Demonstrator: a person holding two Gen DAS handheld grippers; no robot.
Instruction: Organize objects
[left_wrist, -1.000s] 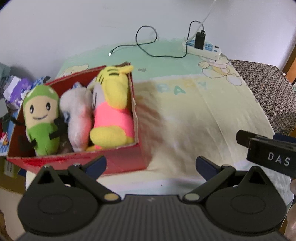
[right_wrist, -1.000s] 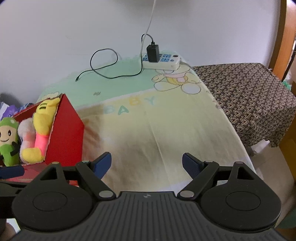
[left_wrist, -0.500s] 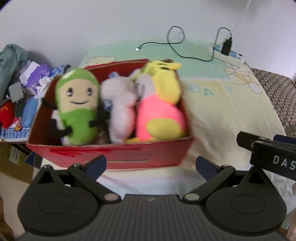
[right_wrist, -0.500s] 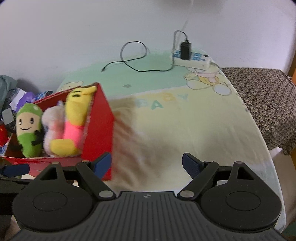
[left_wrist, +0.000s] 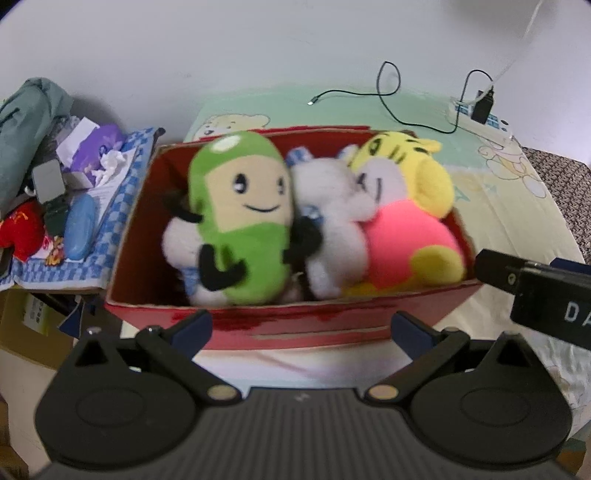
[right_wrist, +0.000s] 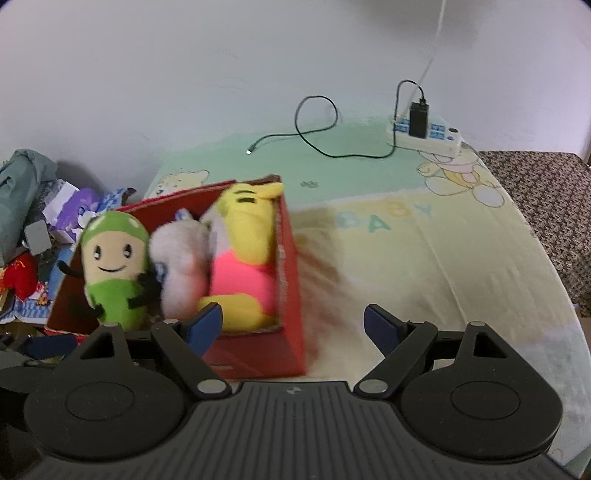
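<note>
red box (left_wrist: 295, 325) — nearer, centred now | left tongs (left_wrist: 301, 328) — spread, empty

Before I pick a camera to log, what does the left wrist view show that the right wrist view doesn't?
Only the left wrist view shows the right claw's black body beside the box, and the second white plush behind the green one. Only the right wrist view shows the box's outer right wall and the BABY print. Both show the red box, green plush, tiger plush, power strip, and open claws.
</note>
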